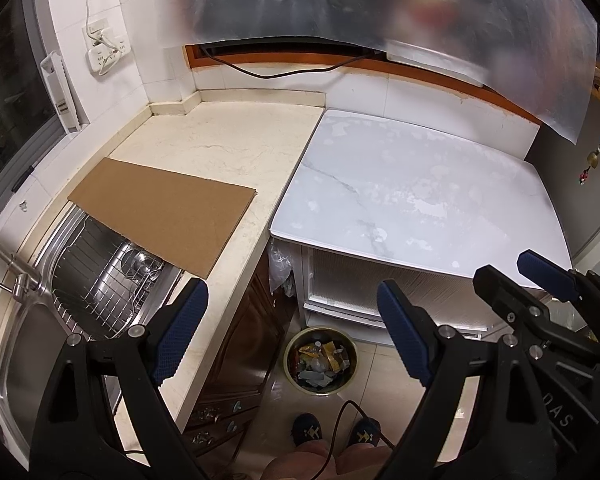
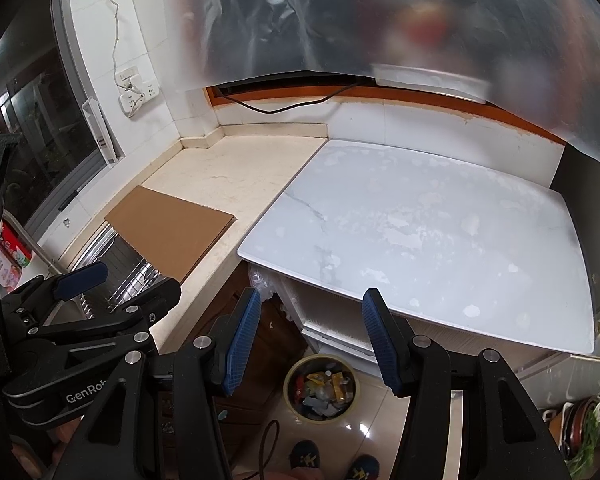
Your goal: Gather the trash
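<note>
Hovering with both claws wide and empty, my left claw (image 1: 292, 332) and right claw (image 2: 308, 340) hang above the bin (image 2: 320, 388) of trash.

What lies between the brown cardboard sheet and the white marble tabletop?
Only a bare strip of cream stone counter; nothing sits between the brown cardboard sheet and the white marble tabletop, in both wrist views.

Marble table (image 2: 440, 232) top lies bare; cardboard (image 1: 168, 216) covers the sink (image 1: 24, 344).

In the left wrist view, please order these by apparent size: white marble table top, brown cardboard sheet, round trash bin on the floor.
1. White marble table top
2. Brown cardboard sheet
3. Round trash bin, though it lies farther away.
</note>
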A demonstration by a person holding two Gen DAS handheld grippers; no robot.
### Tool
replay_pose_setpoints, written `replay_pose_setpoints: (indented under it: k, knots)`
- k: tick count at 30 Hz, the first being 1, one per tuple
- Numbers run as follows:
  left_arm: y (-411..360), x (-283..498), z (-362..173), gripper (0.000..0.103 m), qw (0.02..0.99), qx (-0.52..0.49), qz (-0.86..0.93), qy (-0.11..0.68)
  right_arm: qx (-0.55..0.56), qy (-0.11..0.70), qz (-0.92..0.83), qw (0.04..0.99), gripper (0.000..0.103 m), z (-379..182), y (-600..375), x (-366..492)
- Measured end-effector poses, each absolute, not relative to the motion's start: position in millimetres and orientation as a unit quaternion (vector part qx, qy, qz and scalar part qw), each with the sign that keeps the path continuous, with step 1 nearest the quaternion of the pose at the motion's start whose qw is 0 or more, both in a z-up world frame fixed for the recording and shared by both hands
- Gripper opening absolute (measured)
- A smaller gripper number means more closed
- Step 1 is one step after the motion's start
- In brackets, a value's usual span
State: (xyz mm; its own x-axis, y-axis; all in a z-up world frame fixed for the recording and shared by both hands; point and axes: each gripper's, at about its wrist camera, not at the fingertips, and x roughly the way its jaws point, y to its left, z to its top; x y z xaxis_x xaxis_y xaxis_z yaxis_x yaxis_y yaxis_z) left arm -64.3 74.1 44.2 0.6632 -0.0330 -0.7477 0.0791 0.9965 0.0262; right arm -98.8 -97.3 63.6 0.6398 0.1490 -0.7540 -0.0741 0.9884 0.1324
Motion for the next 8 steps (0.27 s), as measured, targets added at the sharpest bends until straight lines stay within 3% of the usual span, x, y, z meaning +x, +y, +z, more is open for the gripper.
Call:
replay_pose_setpoints:
  k: [8]
  knots:
    - [73.5,-60.7,43.8,0.084,0.911,0.03,-0.032,0.41,0.047,0.422,0.056,0.904,0.054,61.8,-96.1,-96.1]
